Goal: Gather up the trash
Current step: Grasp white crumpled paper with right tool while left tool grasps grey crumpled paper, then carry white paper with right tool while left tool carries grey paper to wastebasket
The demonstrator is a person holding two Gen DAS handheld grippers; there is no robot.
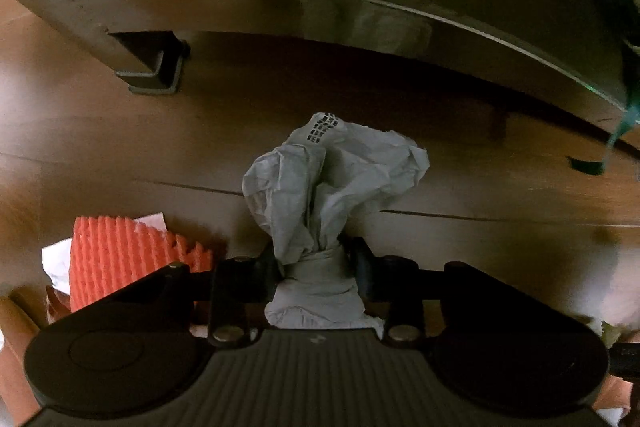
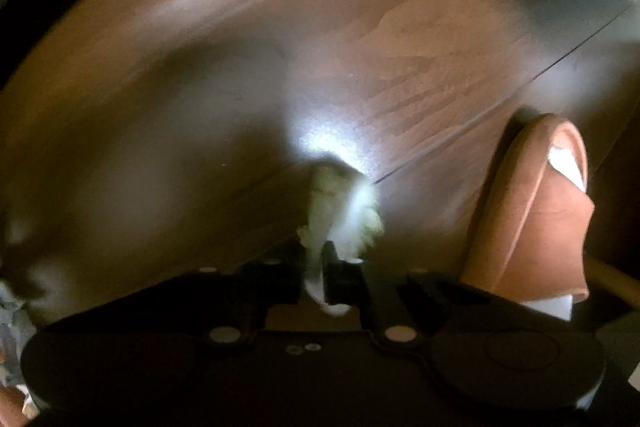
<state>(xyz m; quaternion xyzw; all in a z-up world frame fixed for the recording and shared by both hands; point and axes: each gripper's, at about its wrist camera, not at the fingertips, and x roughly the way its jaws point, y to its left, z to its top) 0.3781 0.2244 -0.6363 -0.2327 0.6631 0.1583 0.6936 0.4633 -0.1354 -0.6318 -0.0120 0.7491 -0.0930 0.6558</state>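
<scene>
Both grippers loaded with trash, over the wood floor

Left: left gripper pinched on the neck of a crumpled grey paper wad, bulk of the wad fanning forward past the fingertips, long axis along the claw, hanging over the wood floor in front of a dark cabinet base; orange ridged scrap and white paper low at left, just beside the claw, nearer this hand than the other. Right: right gripper pressed together on a pale, blurred tissue scrap, tuft jutting ahead of the tips; brown paper bag open just to the right, likely the drop point, nearer the right hand
</scene>
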